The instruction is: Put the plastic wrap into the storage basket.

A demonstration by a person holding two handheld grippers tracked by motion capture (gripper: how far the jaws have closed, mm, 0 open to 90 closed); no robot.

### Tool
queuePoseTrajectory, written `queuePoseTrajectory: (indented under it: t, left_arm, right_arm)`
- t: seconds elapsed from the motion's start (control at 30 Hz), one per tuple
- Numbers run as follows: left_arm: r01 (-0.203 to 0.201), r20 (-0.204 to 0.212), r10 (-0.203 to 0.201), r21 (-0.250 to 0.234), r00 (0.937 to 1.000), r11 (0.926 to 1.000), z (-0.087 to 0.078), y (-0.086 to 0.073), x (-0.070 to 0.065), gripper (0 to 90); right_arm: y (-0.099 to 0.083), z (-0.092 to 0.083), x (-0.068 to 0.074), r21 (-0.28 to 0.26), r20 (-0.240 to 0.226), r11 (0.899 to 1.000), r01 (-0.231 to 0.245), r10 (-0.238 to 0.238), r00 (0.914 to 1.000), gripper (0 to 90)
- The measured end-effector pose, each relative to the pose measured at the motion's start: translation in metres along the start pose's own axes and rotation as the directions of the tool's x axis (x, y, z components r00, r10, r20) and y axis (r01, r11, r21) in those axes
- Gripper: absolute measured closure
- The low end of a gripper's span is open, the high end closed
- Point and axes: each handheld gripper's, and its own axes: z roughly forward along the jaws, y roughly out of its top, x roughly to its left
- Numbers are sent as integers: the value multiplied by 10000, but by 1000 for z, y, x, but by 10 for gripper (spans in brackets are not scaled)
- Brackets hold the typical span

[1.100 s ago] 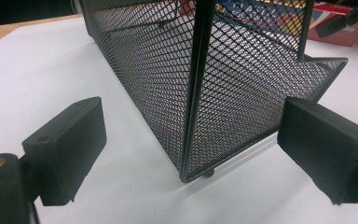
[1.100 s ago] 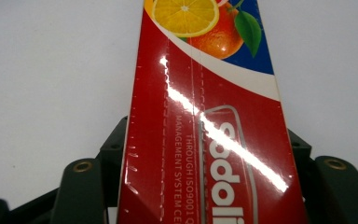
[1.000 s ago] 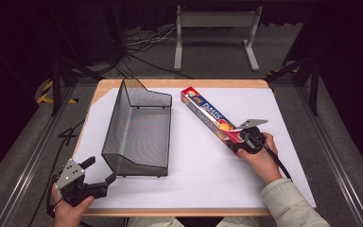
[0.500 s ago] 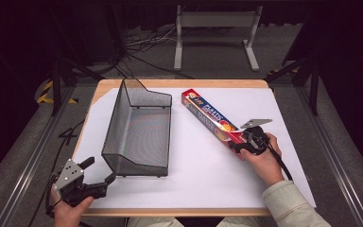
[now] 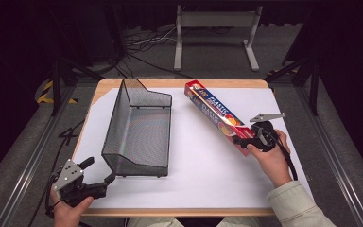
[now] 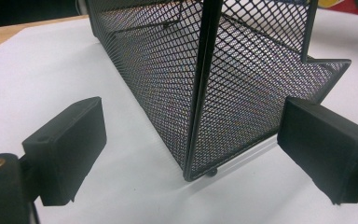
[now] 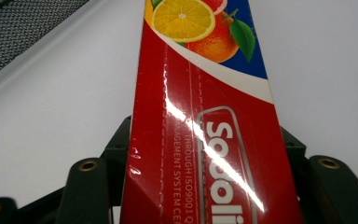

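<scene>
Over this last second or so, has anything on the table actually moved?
Only a little. The right tool, clamped on the near end of the red wrap box, has lifted that end slightly; its jaws barely changed. The box's far end looks unmoved. The left tool stayed open by the black mesh basket's near corner, and the basket has not shifted.

I see the long red cardboard box of plastic wrap, printed with citrus fruit and a blue band, with its near end between my right gripper's jaws, which are clamped on its sides. From the jaws it stretches away slantwise over the white sheet, label side up, its glossy face catching glare.
</scene>
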Motion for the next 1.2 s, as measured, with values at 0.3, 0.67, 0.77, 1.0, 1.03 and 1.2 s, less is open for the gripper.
queuePoseTrajectory:
  t: [0.3,0.67,0.77,1.0,1.03,1.2]
  left_arm:
    - [-73,-27,73,22,10000,10000,-1,0,-1,88]
    - [-62,-154,61,-44,9999,10000,-5,-1,-2,88]
    - [-40,-220,39,-35,9997,10000,-6,-2,-3,89]
    - [-4,-361,2,-48,9993,10000,-12,-5,-3,97]
    - [11,-366,-13,-49,9993,10000,-12,-5,-3,97]
    - [51,-371,-54,-82,9993,10000,-13,-5,-2,98]
  right_arm:
    - [11,-25,11,-230,86,9996,188,-186,9998,419]
    - [21,-49,30,-162,31,9979,625,-625,9980,418]
    - [24,-53,36,-206,-69,9969,756,-758,9971,418]
    - [35,-59,57,-419,-538,9911,1265,-1286,9902,417]
    - [37,-59,60,-442,-615,9907,1286,-1312,9894,417]
    - [45,-56,72,-524,-798,9855,1614,-1652,9830,416]
